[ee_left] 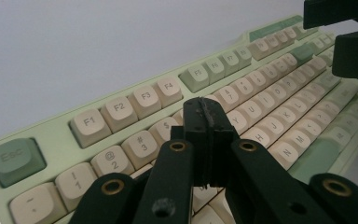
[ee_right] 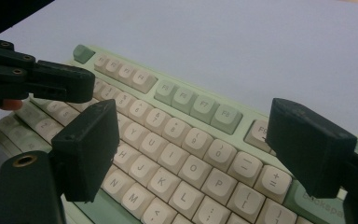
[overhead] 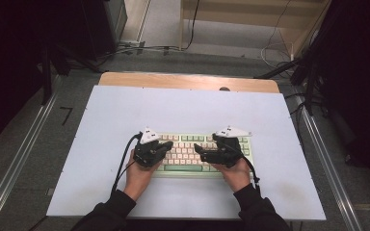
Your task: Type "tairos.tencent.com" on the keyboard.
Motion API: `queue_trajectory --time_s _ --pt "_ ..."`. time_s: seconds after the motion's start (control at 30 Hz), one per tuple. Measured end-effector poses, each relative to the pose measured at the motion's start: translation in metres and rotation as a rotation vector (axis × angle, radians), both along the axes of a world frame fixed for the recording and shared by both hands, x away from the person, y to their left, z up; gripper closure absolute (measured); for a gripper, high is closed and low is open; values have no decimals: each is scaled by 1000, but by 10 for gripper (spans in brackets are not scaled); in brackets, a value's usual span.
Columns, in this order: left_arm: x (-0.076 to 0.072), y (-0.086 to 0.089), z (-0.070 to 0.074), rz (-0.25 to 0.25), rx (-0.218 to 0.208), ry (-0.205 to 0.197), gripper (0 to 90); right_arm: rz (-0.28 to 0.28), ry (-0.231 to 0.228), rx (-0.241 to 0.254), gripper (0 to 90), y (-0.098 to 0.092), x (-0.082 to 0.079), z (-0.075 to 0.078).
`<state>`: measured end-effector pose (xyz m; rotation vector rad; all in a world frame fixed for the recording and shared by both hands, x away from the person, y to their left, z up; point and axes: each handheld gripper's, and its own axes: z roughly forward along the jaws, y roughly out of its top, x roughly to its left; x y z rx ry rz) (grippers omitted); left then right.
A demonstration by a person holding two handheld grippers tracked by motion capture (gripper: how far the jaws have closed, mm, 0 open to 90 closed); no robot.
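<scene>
Grey carpet and dark stands ring the table [overhead: 101,192], whose top is a pale, matte sheet. From the high view, a keyboard [overhead: 203,168] lies flat near the person's edge, with the left tongs [overhead: 166,146] over its left half and the right tongs [overhead: 198,149] over its middle, a hand behind each. I judge the keyboard stiff and moderately weighty, unlikely to slide under a light press; its case looks like smooth, slippery plastic, so lifting would best be done by the two short ends, not by the caps, which could pop off.

Along the left gripper view, the left tongs [ee_left: 208,120] are pressed together with nothing between them, their blunt tip hanging above the number row. Keycaps are cream with rounded, dished tops; the Esc key [ee_left: 16,159] and some function keys are sage green.

Along the right gripper view, the right tongs [ee_right: 205,149] stand spread wide over the letter keys, pads blocky, black and faintly grainy.
</scene>
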<state>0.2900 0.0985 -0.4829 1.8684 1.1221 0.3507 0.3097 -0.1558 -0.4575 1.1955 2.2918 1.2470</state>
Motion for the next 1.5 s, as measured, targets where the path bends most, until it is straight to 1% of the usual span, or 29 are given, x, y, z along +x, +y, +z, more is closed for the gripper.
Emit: queue_trajectory --time_s 0.07,0.27,0.3,0.43,0.8,0.83,0.87,0.97,1.0,1.03,1.07,1.1,1.13,1.17,1.2,1.27,1.3,1.37,1.4,1.47,1.5 --pt "2 -3 -1 -7 10 13 900 -2 1 -1 154 0 0 0" --pt "4 -10 -4 -24 47 35 900 -3 2 -2 155 -1 0 0" --pt "4 -10 -5 -26 45 42 900 -3 1 -2 155 -1 0 0" --pt "5 -10 -5 -26 45 46 900 -7 -5 1 163 -1 0 0" --pt "6 -10 -6 -21 52 57 900 -9 -4 -1 166 -1 0 0" --pt "6 -10 -7 -22 54 61 900 -8 -4 -2 166 -1 0 0" --pt "7 -11 -8 -30 57 74 900 -8 -4 -3 166 -1 0 -1" --pt "6 -10 -7 -33 43 77 900 -7 -1 -7 166 -1 0 -1" --pt "6 -9 -6 -36 30 73 887 -7 1 -10 166 -1 0 -2" --pt "5 -8 -5 -31 21 64 836 -8 1 -10 167 -1 0 -2" --pt "5 -7 -3 -27 11 57 836 -8 1 -10 167 -1 0 -2" --pt "4 -6 -1 -22 4 47 803 -10 2 -10 168 -1 0 -2" --pt "3 -5 0 -11 -3 36 733 -10 -1 -11 169 -1 0 -2" --pt "2 -4 2 -7 -6 26 624 -12 2 -9 171 -2 0 -1" --pt "1 -2 3 -5 -20 16 624 -12 2 -9 171 -2 0 -1" --pt "0 1 6 7 -34 1 513 -15 0 -10 173 -2 0 -1" --pt "0 2 7 9 -42 1 478 -15 0 -9 175 -3 0 -1" --pt "-1 5 8 15 -55 0 421 -20 0 -7 179 -4 0 -1" --pt "-2 5 9 20 -63 -3 413 -21 0 -6 180 -4 0 0" --pt "-6 6 9 30 -74 -21 383 -22 -2 -7 187 -5 0 0" --pt "-9 7 9 33 -76 -31 382 -21 -2 -8 189 -5 0 0"
